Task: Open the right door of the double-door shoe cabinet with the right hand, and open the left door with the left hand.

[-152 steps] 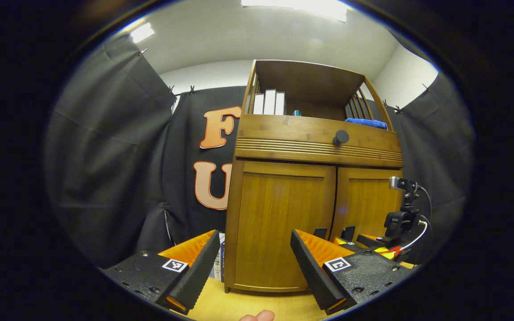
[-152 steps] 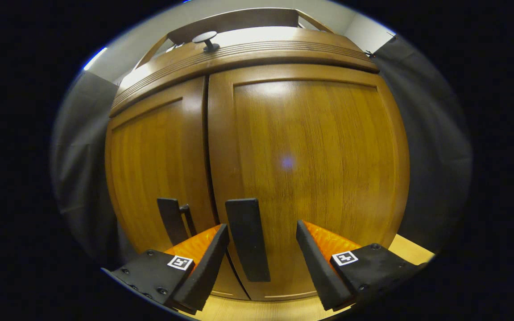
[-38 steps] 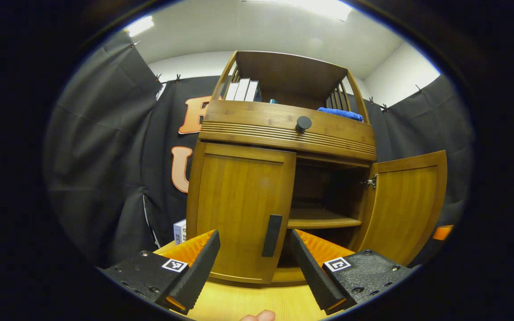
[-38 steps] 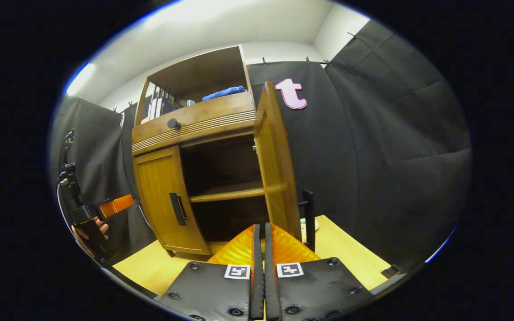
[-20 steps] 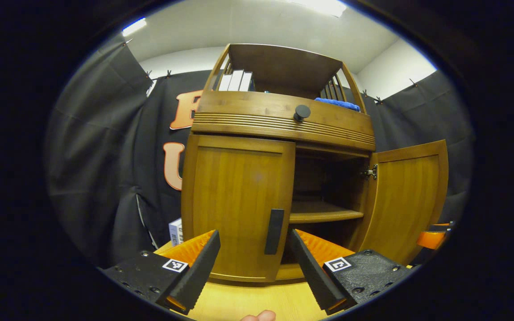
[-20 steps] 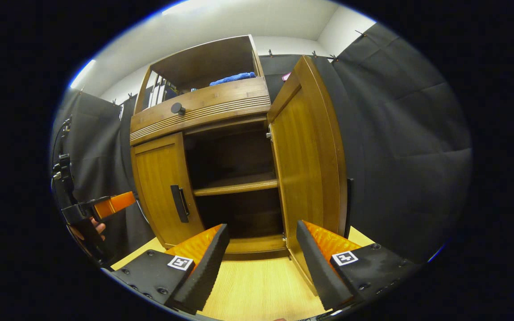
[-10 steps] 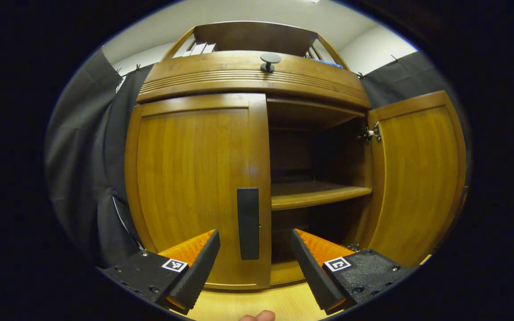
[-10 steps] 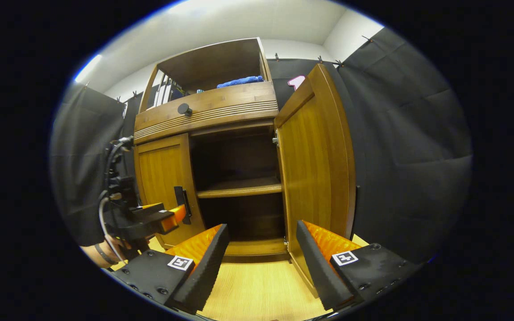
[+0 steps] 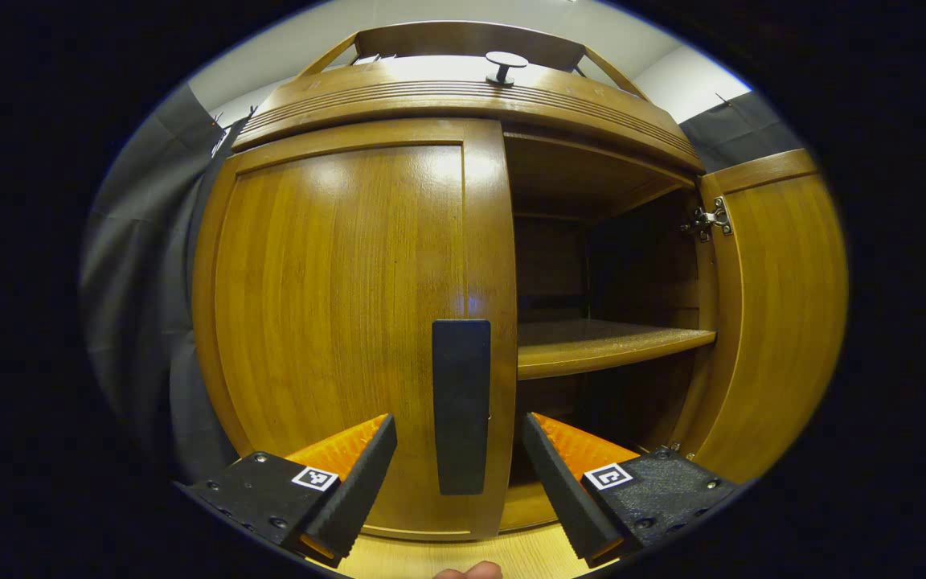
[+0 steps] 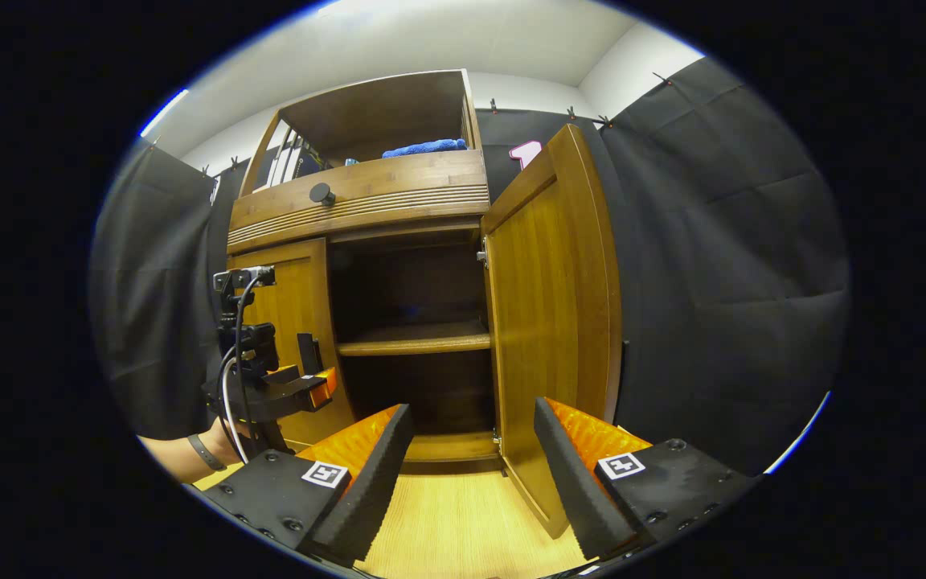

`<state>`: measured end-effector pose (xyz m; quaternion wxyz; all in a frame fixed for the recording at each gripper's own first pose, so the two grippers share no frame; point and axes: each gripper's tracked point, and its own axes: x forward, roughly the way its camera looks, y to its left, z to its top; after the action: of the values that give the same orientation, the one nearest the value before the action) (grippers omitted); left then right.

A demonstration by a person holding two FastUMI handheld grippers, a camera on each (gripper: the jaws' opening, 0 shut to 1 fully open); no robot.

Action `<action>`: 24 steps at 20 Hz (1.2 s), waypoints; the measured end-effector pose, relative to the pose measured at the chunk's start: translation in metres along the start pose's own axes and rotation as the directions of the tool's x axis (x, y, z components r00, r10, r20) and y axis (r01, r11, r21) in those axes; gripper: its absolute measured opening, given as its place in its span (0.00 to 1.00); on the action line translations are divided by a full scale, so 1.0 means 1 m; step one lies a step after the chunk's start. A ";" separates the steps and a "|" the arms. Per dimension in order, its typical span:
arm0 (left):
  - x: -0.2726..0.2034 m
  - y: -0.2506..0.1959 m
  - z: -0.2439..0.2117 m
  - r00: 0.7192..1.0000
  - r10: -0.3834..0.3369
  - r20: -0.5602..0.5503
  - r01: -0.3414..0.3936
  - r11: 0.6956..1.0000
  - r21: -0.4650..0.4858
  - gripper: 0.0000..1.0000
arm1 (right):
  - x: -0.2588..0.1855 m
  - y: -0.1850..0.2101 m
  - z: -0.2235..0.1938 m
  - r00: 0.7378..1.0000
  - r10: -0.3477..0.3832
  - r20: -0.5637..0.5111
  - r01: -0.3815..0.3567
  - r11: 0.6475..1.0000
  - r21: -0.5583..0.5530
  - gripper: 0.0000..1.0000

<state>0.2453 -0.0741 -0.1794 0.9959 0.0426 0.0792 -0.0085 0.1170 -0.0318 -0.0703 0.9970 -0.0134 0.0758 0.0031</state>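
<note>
1. Left gripper (image 9: 456,474) right up close to the left door (image 9: 342,322), fingers spread wide apart, nothing held.
2. Dark handle (image 9: 461,406) straight ahead, standing in the gap between the two fingers, a little farther off. Touching or not: cannot tell.
3. Handle long and thin, standing up and down, on the right edge of the left door, next to the open middle.
4. Fingers one on each side of the handle, so likely next: go forward a bit, squeeze together on the handle, then pull the door out and swing it to the left.
5. Left gripper much nearer this handle than the right one. In the right gripper view, left gripper (image 10: 314,386) seen far off on the left, by that door, with a hand (image 10: 190,458) and wires behind it.
6. Right gripper (image 10: 471,474) also spread apart and empty, pulled back over the yellow wood surface (image 10: 455,523), facing the open cabinet.
7. Right door (image 10: 547,322) already swung out wide on the right. Left door shut flat. So about half done, by the look of it.
8. Doors made of smooth, shiny brown wood with straight grain and a raised frame. Inside dark, with one flat wooden shelf (image 9: 600,346). Small silver hinge (image 9: 704,219) at the top of the right door.
9. Round dark knob (image 9: 505,64) on the drawer front above. Blue cloth (image 10: 423,148) on the top shelf.
</note>
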 end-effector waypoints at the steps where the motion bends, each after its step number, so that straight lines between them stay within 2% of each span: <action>1: 0.002 -0.001 -0.002 1.000 0.000 -0.004 0.000 1.000 -0.003 0.95 | -0.001 -0.001 0.000 1.000 -0.005 0.001 0.005 1.000 -0.003 0.89; 3: 0.009 -0.002 -0.008 1.000 -0.003 -0.022 0.003 1.000 -0.005 0.95 | -0.001 -0.002 0.000 1.000 -0.013 0.002 0.013 1.000 -0.006 0.89; 4: 0.012 -0.001 -0.012 0.999 0.008 -0.040 -0.008 1.000 -0.002 0.95 | -0.001 -0.003 0.001 1.000 -0.017 0.002 0.017 1.000 -0.008 0.98; 9: 0.014 -0.004 -0.015 0.999 0.033 -0.025 -0.031 0.998 0.056 0.93 | 0.000 -0.007 0.000 1.000 -0.022 -0.004 0.022 1.000 -0.012 0.98; 12: 0.014 -0.002 -0.014 0.999 0.029 -0.020 -0.028 0.998 0.051 0.93 | 0.001 -0.005 -0.002 1.000 -0.009 -0.014 0.009 1.000 -0.020 0.98; 14: 0.011 -0.003 -0.019 0.999 0.006 -0.053 -0.006 1.000 0.001 0.74 | 0.002 -0.001 -0.002 1.000 0.002 -0.016 -0.002 1.000 -0.023 0.98; 15: 0.006 0.001 -0.024 0.997 0.033 -0.069 -0.035 0.999 -0.016 0.64 | 0.002 0.002 -0.002 1.000 0.009 -0.016 -0.009 1.000 -0.025 0.98; 16: 0.010 -0.001 -0.022 0.999 0.028 -0.043 -0.029 0.999 -0.019 0.55 | 0.003 0.004 -0.002 1.000 0.014 -0.014 -0.014 0.999 -0.030 0.98; 19: 0.007 0.000 -0.023 0.997 0.023 -0.068 -0.025 0.999 -0.033 0.27 | 0.002 0.008 -0.005 1.000 0.020 -0.019 -0.021 0.999 -0.048 0.98; 20: 0.005 0.000 -0.021 0.998 0.019 -0.068 -0.021 0.999 -0.035 0.25 | 0.002 0.008 -0.006 1.000 0.017 -0.021 -0.018 0.999 -0.048 0.89; 21: 0.002 0.000 -0.019 0.997 0.013 -0.075 -0.015 0.999 -0.029 0.25 | 0.001 0.010 -0.005 1.000 0.021 -0.020 -0.022 0.999 -0.041 0.89; 22: -0.003 0.001 -0.014 0.997 0.005 -0.076 -0.006 1.000 -0.023 0.24 | -0.002 0.013 -0.004 0.999 0.029 -0.016 -0.030 0.999 -0.032 1.00; 24: -0.022 0.003 -0.015 0.997 -0.002 -0.077 -0.001 0.999 -0.035 0.22 | -0.005 0.018 -0.001 0.999 0.049 -0.004 -0.050 0.999 -0.015 0.98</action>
<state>0.2216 -0.0695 -0.1905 0.9927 0.0255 0.1174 -0.0056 0.1114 -0.0137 -0.0713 0.9964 -0.0192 0.0780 0.0284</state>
